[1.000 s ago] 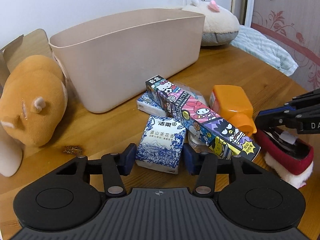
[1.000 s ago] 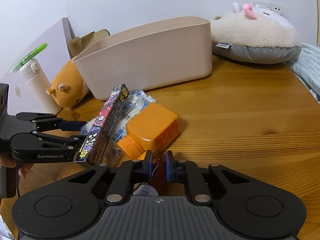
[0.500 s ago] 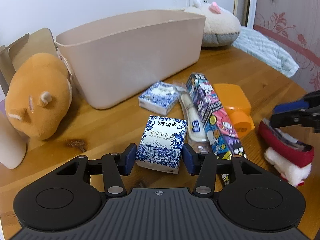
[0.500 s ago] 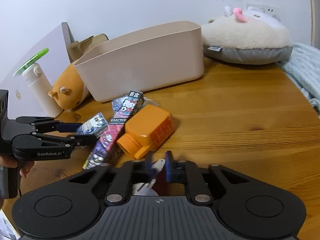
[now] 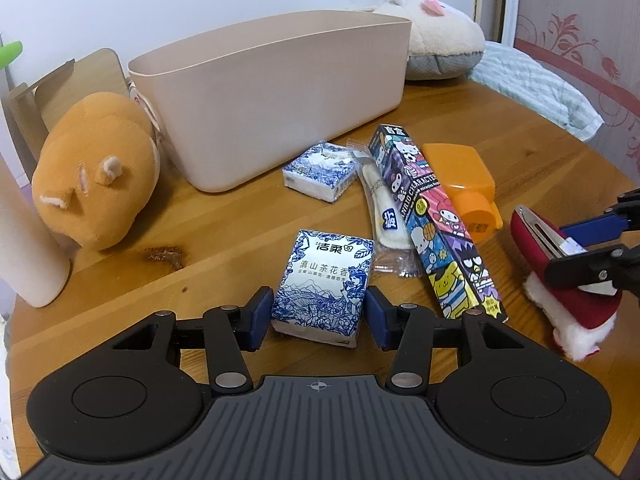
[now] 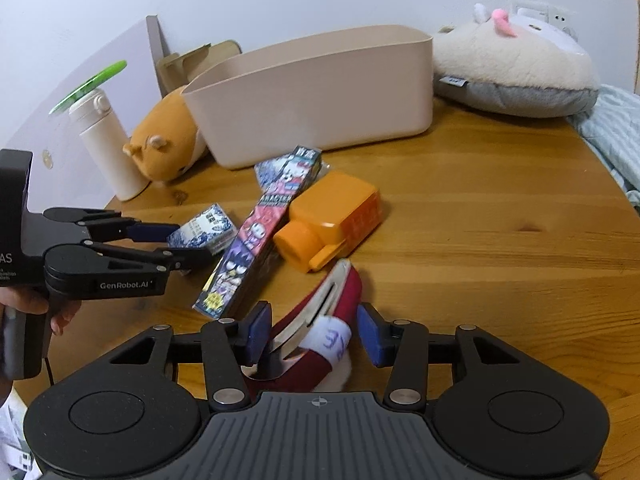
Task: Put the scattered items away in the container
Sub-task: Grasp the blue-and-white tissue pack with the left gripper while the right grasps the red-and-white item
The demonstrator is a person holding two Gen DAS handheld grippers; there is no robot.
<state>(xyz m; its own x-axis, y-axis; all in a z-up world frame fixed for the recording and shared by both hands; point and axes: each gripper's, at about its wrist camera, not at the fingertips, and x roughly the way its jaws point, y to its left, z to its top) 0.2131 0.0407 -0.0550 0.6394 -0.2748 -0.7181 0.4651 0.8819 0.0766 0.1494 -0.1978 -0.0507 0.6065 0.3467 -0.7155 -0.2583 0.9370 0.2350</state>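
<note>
A blue-and-white tissue pack (image 5: 322, 288) lies on the wooden table, and my left gripper (image 5: 320, 318) is shut on its two sides. A second tissue pack (image 5: 320, 176), a wrapped snack (image 5: 384, 208), a cartoon-printed box (image 5: 432, 220) and an orange bottle (image 5: 464, 184) lie in front of the beige container (image 5: 280, 92). My right gripper (image 6: 314, 332) straddles a red plush item with white trim (image 6: 344, 288); its jaws are opening, and the right pad stands clear of the item. From the right wrist view the left gripper (image 6: 180, 244) sits at the left by the tissue pack (image 6: 204, 230).
An orange plush toy (image 5: 96, 176) and a white bottle (image 6: 108, 148) stand left of the container. Behind its right end lies a cream plush cushion (image 6: 512, 68). Striped bedding (image 5: 532, 88) lies past the table's round right edge. A hand (image 6: 24, 304) holds the left gripper.
The right gripper's jaws went from shut on the red plush item to spread around it. The cartoon box, earlier propped on the pile, now lies flat beside the orange bottle.
</note>
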